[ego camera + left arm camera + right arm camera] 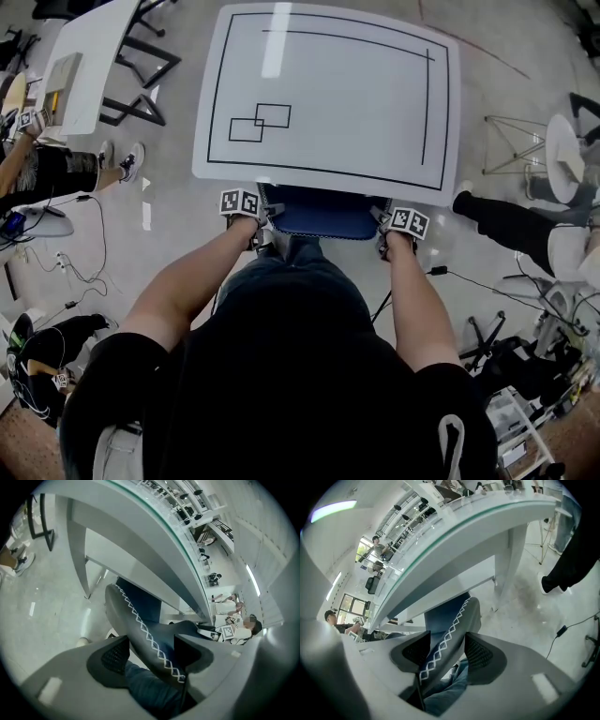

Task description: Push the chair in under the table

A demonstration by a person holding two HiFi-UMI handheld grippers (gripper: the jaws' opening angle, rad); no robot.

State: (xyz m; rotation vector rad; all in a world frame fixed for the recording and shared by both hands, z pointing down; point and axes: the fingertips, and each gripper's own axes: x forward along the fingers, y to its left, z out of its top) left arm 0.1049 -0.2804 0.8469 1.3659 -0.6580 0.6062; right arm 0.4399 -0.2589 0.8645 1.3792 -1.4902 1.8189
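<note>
The left gripper (151, 654) is clamped on the chair (317, 214) at its backrest's left edge. The chair appears mostly under the table (328, 94), so little travel seems left. The right gripper (446, 651) clamps the backrest's right edge

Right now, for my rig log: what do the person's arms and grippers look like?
The left gripper and right gripper are grey with dark meshed pads; each carries a white cube with black square markers. Short black sleeves, arms otherwise bare.
</note>
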